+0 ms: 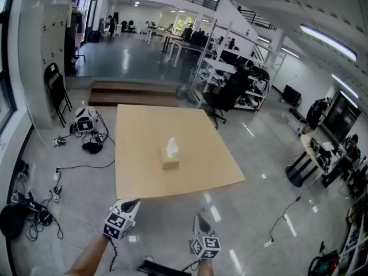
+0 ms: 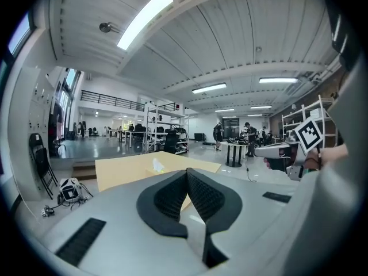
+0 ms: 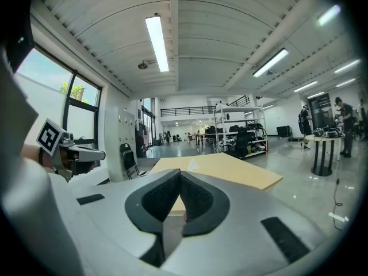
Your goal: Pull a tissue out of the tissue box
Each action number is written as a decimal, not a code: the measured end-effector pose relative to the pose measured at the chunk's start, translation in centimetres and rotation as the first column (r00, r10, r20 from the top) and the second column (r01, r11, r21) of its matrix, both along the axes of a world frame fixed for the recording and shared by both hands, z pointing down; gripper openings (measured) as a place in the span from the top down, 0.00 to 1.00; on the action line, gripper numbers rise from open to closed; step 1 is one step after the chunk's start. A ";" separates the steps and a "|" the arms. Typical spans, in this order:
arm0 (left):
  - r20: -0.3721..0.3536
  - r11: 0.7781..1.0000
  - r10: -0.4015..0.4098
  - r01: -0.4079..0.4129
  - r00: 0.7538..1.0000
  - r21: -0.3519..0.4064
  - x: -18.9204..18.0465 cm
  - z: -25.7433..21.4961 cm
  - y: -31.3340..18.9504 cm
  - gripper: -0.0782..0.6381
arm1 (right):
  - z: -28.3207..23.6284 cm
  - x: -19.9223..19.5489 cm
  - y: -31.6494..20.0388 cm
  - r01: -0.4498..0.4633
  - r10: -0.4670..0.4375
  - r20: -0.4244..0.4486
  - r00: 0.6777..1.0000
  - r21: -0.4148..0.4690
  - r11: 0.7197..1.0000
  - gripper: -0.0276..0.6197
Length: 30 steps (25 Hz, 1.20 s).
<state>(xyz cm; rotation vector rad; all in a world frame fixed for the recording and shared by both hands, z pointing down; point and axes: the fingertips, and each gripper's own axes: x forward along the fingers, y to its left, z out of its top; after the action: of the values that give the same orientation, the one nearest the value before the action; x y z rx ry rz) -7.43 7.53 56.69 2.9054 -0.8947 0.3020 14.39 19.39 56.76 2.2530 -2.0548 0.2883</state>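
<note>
Tissue box (image 1: 171, 164): small and pale, standing near the middle of the tan square table (image 1: 138, 180), with a white tissue (image 1: 172, 148) rising upright from its top. Left gripper (image 1: 133, 202): held low at the table's near edge, well apart from the box. Its jaws are together, the ribbed black pads (image 2: 171, 195) meet at the tips, and nothing is between them. Right gripper (image 1: 198, 218): to the right of the left one, over the glossy grey floor (image 1: 247, 223) and short of the table. Its jaws are likewise pressed together and empty. Both grippers point toward the table, and each gripper view shows the tissue beyond the jaw tips. Surroundings: a black folding chair (image 1: 57, 91) against the white wall at left. Loose cables and small gear (image 1: 86, 134) lie on the floor left of the table. A low wooden step (image 1: 135, 94) sits past the table's far edge. Metal shelving racks (image 1: 230, 68) stand behind, and a small dark stand (image 1: 299, 168) is at right.
</note>
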 end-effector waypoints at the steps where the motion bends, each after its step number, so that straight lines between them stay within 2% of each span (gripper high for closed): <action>1: 0.001 1.000 -0.004 0.004 1.000 -0.004 0.4 0.1 -0.1 0.88 | 0.0 0.6 -0.2 0.004 -0.004 0.002 1.000 0.000 1.000 0.94; 7: -0.005 0.998 -0.056 0.056 0.998 0.006 2.5 -0.1 -1.1 0.88 | 0.5 3.3 -1.8 0.043 -0.043 0.001 0.999 -0.003 0.999 0.94; 19: -0.001 0.996 -0.088 0.088 0.996 0.001 4.7 0.6 -3.3 0.88 | 1.4 4.3 -5.7 0.110 -0.110 0.024 0.994 0.004 0.994 0.94; 30: 0.001 0.992 -0.125 0.125 0.992 -0.023 5.8 1.5 -9.0 0.88 | 2.3 5.8 -11.5 0.131 -0.131 0.046 0.990 -0.011 0.991 0.94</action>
<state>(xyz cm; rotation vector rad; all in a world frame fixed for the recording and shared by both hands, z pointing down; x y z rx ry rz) -1.59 -1.49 58.19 2.8122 -1.0604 0.3004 20.22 7.92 59.09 2.1106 -2.2039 0.3455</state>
